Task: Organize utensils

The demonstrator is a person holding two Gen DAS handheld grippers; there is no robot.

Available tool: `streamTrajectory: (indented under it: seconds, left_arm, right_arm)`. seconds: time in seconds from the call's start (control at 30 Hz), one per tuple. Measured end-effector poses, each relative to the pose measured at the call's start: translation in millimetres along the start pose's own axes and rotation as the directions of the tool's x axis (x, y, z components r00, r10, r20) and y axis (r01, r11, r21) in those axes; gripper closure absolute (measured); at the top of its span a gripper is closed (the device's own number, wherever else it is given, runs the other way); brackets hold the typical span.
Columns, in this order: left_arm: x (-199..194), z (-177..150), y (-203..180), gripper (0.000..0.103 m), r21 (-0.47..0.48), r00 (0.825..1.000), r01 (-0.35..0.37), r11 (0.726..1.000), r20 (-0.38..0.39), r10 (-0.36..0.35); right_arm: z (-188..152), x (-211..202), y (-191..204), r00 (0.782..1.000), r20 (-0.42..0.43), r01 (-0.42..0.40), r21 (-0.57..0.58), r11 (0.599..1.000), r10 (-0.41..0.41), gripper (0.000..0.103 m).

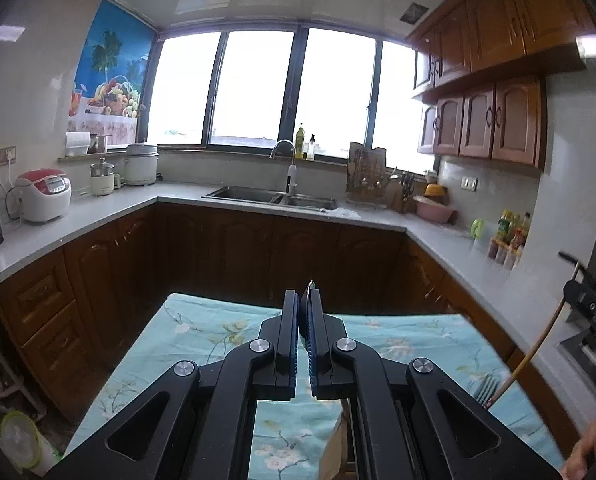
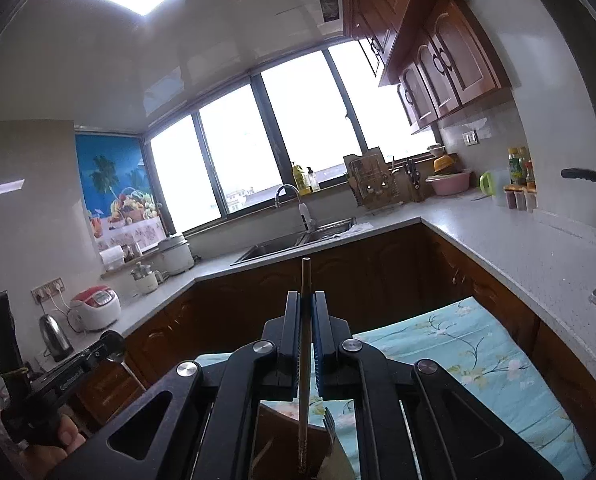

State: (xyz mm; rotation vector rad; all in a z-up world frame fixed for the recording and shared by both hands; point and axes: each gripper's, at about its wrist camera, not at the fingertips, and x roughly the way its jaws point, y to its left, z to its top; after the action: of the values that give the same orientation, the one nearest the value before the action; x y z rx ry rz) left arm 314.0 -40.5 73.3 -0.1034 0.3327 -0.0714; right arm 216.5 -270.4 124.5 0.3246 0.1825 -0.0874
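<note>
Kitchen counter point(image 1: 98, 216) wrapping round under the window, sink point(image 1: 274, 196) at its middle. Nearer, a table under a blue flowered cloth point(image 1: 194, 344). Left gripper point(image 1: 302, 304) clamped narrow on a thin dark utensil point(image 1: 309, 286), type unclear. Right gripper point(image 2: 306, 304) pinched on a wooden chopstick point(image 2: 305, 360), above the table's near edge. Fork point(image 1: 486, 390) on the cloth beside it.

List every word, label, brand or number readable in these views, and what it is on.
None can be read.
Rice cooker panel: too small.
Bottle labels on the counter: blurred.
Embossed lettering on the left tongs' body, seen from the right wrist: blurred.
Pot front marking: too small.
</note>
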Motion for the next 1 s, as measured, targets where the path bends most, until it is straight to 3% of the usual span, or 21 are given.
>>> streamTrajectory:
  seconds: [0.37,1.0]
  left_arm:
    - [37.9,-18.1,-23.4,0.1,0.037,0.998,-0.011,0.999,-0.068,0.014]
    - [36.3,-36.8,-14.7,0.099,0.105,0.992,0.05,0.993,-0.119,-0.038]
  right_arm:
    - [-32.7,15.5,-5.5,0.998,-0.055,0.009,-0.015,1.0,-0.01,0.098]
    - [-69.1,19.1,-9.9,0.995,-0.095,0.014,-0.019,1.0,-0.015,0.098]
